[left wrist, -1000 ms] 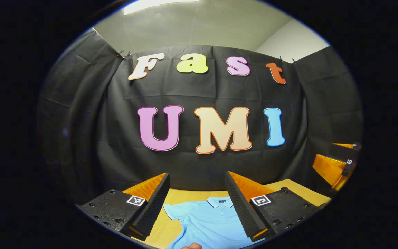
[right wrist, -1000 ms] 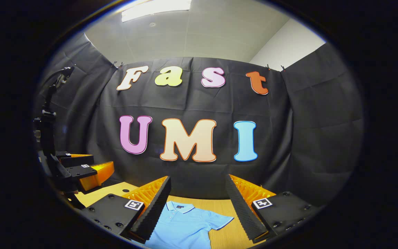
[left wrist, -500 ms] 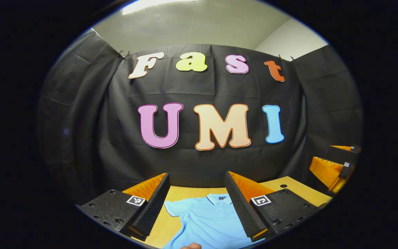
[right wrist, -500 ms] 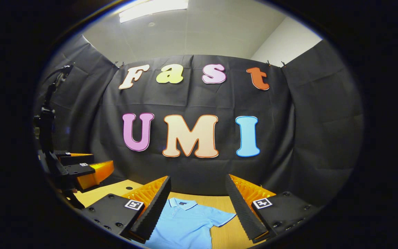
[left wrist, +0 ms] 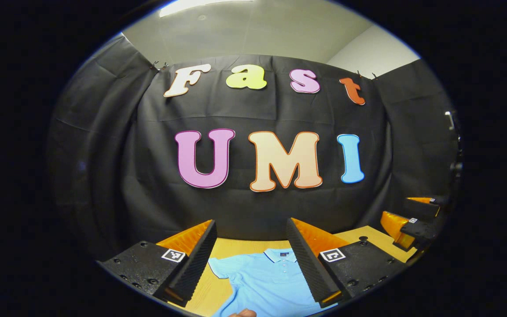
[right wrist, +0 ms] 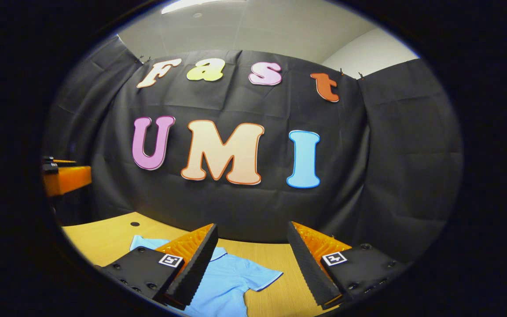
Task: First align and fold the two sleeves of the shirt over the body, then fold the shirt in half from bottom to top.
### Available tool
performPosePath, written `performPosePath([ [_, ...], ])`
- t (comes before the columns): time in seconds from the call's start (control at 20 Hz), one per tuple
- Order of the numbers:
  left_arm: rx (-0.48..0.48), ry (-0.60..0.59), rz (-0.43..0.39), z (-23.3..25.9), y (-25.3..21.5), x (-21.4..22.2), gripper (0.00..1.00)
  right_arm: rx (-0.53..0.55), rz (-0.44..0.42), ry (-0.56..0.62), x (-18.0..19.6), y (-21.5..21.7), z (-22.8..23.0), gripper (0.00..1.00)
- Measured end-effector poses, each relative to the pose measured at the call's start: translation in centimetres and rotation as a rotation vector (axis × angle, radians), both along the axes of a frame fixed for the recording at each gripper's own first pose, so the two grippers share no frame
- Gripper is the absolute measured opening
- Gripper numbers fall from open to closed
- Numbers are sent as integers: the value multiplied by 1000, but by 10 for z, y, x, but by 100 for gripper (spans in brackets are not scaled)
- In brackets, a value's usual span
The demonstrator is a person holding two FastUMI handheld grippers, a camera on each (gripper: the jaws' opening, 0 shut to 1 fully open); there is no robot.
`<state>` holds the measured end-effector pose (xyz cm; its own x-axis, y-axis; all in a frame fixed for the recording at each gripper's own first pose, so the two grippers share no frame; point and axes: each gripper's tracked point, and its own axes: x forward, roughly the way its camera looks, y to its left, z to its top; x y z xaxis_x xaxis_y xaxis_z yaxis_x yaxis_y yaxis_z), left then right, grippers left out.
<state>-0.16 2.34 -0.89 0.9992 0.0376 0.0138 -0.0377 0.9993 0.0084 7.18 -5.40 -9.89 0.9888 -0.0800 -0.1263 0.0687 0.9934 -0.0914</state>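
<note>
A light blue polo shirt lies flat on the wooden table, collar toward the far wall and both short sleeves spread out. My left gripper hovers above it, open, with the collar and chest showing between its fingers. My right gripper is also open and holds nothing; the shirt lies under its left finger, one sleeve pointing right. The right gripper appears at the right edge of the left gripper view. The left gripper shows at the left edge of the right gripper view.
The table has a small round hole near its back left part. Black cloth walls close the booth behind and at both sides. A fingertip of a hand peeks in at the bottom of the left gripper view.
The right gripper has swung and tilted, so more table and the shirt's far sleeve now show. In the left gripper view the right gripper has sunk lower. The shirt has not moved.
</note>
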Motion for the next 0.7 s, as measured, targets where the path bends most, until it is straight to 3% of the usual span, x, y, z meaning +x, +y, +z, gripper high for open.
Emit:
performPosePath([
  [0.4, 3, 16, 26, -4, 26, 15, 95, 25, -119, 178, 72, -37, -98, 99],
  [0.7, 37, 26, 60, -10, 54, 30, 94, 50, -170, 347, 103, -54, -187, 99],
])
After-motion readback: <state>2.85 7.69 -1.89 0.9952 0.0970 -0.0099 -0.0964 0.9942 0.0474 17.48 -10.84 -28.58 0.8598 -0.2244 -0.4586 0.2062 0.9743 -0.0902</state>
